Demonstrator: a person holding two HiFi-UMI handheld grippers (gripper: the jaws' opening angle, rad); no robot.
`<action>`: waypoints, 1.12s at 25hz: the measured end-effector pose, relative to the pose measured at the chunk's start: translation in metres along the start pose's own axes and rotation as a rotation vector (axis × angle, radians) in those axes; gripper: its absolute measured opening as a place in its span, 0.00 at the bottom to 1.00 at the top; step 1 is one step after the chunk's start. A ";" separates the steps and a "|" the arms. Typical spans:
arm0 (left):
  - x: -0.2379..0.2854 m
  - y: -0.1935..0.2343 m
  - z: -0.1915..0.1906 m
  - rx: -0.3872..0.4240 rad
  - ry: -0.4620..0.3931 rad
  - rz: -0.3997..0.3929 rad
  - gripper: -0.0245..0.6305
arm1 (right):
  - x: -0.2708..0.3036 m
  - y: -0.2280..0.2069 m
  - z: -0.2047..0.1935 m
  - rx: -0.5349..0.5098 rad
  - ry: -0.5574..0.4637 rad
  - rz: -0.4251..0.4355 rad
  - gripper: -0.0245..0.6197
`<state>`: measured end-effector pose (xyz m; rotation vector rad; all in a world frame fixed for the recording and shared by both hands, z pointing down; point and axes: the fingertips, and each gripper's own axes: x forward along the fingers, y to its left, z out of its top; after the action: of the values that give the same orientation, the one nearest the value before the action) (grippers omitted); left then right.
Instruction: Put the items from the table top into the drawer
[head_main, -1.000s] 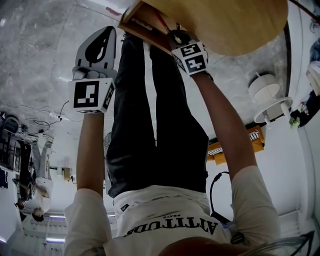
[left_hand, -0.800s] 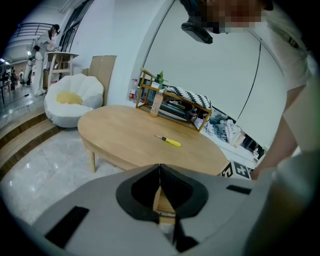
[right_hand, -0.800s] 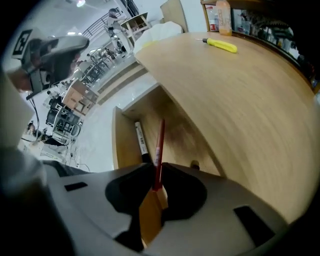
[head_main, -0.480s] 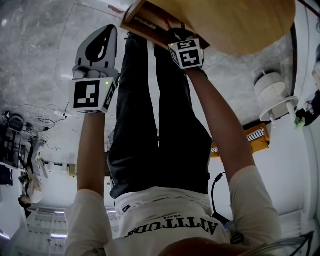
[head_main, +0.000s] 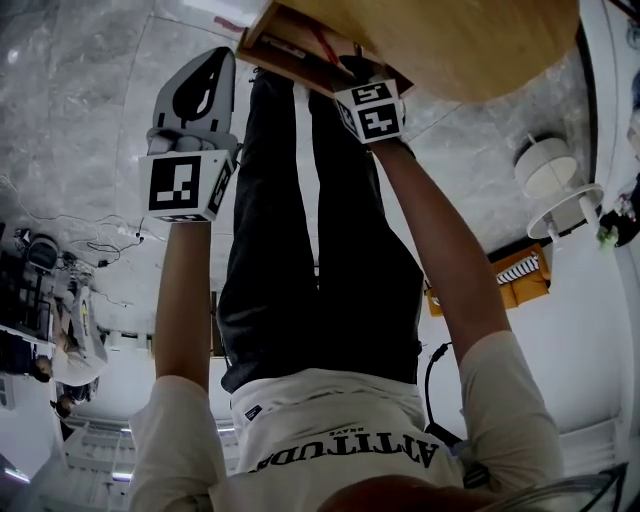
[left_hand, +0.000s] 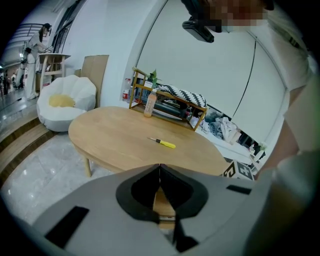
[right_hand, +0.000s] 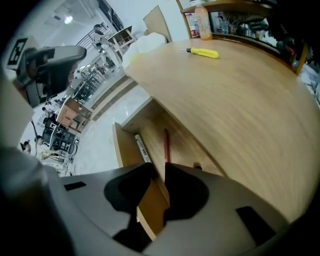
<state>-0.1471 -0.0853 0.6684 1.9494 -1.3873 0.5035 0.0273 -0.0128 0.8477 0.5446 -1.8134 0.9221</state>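
Looking along the left gripper: its grey jaws, lined in black, meet at their tips with nothing between them. Beyond them stands an oval wooden table, with a yellow-handled screwdriver lying near its middle. At the far side is a low wooden shelf (a bottle stands near its left end). A white beanbag chair sits far left.

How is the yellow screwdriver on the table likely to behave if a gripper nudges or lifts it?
The screwdriver looks rigid and small, so it is probably light. It lies flat on the smooth table, and its handle seems rounded, so a sideways nudge may roll it.
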 end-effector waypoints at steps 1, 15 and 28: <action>0.000 -0.001 0.001 0.005 0.002 -0.001 0.07 | -0.004 0.001 0.001 0.002 -0.009 0.002 0.20; 0.006 -0.028 0.047 0.090 -0.023 -0.047 0.07 | -0.061 -0.008 0.018 0.001 -0.096 0.006 0.17; 0.020 -0.038 0.063 0.103 -0.035 -0.085 0.07 | -0.088 -0.048 0.103 -0.100 -0.195 -0.031 0.11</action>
<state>-0.1090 -0.1363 0.6263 2.0996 -1.3171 0.5124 0.0390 -0.1272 0.7620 0.6146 -2.0083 0.7750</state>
